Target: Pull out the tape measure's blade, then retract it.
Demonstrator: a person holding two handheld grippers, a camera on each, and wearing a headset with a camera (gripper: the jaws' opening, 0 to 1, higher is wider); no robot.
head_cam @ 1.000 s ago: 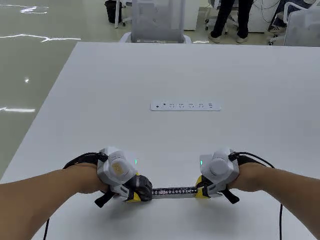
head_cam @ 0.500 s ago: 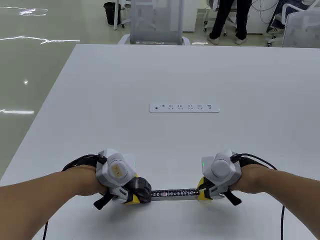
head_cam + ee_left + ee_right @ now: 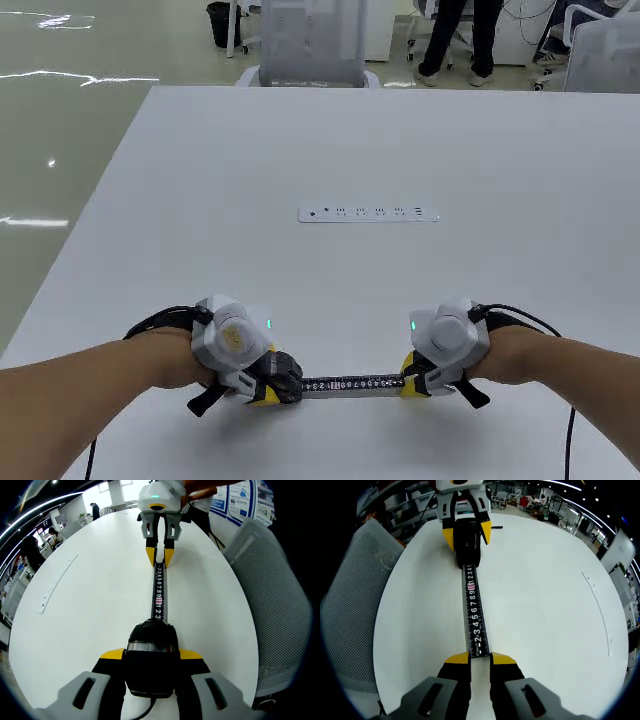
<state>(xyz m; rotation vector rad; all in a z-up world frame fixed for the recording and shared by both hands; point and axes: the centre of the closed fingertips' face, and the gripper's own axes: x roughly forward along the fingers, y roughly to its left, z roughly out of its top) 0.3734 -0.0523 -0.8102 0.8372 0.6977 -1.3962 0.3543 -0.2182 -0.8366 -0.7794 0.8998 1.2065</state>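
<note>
A black tape measure case (image 3: 151,652) sits between the yellow-tipped jaws of my left gripper (image 3: 151,654), which is shut on it near the table's front edge (image 3: 277,376). Its numbered blade (image 3: 158,591) runs out flat over the white table to my right gripper (image 3: 480,657), shut on the blade's end. In the head view the blade (image 3: 350,383) spans the gap between the left gripper (image 3: 268,390) and the right gripper (image 3: 409,386). From the right gripper view the case (image 3: 467,542) lies at the far end of the blade (image 3: 474,616).
A white power strip (image 3: 368,214) lies flat on the white table (image 3: 350,150), well beyond the grippers. A grey chair (image 3: 314,45) stands at the far edge, and a person's legs (image 3: 460,35) are behind it. A mesh chair back (image 3: 280,605) is close by.
The right gripper has moved slightly to the right, so a little more blade shows between the grippers. The left gripper and the case have stayed put.
</note>
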